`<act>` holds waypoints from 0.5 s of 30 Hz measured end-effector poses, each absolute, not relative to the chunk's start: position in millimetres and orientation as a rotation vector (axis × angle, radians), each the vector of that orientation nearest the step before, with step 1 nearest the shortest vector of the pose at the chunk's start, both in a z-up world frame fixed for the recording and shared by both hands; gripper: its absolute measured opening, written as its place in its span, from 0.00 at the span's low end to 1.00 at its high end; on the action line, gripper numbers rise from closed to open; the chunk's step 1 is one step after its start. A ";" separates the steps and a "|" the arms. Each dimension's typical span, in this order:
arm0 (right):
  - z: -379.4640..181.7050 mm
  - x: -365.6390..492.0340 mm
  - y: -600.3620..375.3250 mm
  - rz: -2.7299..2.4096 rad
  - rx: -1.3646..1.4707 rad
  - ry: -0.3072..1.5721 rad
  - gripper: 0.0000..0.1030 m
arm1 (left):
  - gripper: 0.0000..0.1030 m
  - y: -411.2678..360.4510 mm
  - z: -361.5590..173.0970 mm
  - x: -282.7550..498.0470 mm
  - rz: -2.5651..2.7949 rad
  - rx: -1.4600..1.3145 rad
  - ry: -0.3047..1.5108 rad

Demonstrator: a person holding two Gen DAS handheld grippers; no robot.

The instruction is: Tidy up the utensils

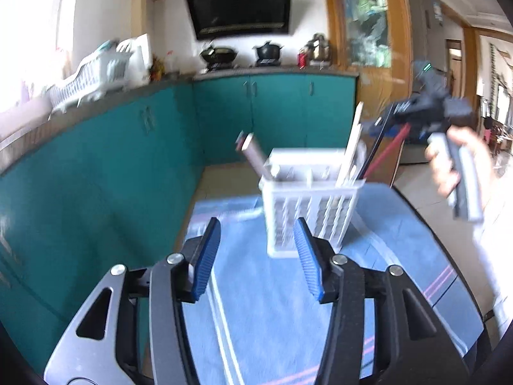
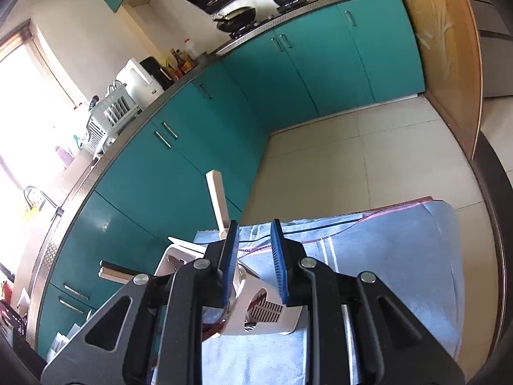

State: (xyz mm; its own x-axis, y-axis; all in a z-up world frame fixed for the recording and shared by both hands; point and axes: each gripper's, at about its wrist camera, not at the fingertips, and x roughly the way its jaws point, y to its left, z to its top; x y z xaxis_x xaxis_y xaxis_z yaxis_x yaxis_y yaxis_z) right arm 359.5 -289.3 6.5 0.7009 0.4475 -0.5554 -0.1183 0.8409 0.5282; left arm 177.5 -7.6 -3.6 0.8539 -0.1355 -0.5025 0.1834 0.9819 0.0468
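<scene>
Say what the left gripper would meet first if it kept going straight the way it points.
Probably the white utensil caddy: it stands just ahead of the left gripper, slightly right of centre; depth is unclear.

- The left wrist camera looks forward and slightly down between its own two blue-padded fingers (image 1: pixel 206 260), over a blue towel (image 1: pixel 263 314) towards a white utensil caddy (image 1: pixel 309 202) close ahead, teal cabinets (image 1: pixel 275 115) behind.
- The right wrist camera, rolled to one side, peers steeply down past its fingers (image 2: pixel 279 263), almost on top of the caddy (image 2: pixel 256 301).
- Both views share caddy, towel (image 2: pixel 394 263), cabinets (image 2: pixel 320 64) and stove (image 2: pixel 247 27).
</scene>
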 end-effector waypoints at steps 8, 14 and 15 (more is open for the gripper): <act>18.9 346.3 -285.2 0.405 0.473 0.686 0.23 | 0.48 20.9 -50.0 154.9 -0.096 0.013 0.652; 13.0 360.2 -266.3 0.365 0.431 0.748 0.21 | 0.49 33.0 -67.4 140.2 -0.085 -0.008 0.694; 11.2 359.9 -265.6 0.362 0.437 0.739 0.07 | 0.49 35.3 -69.0 138.7 -0.082 -0.010 0.698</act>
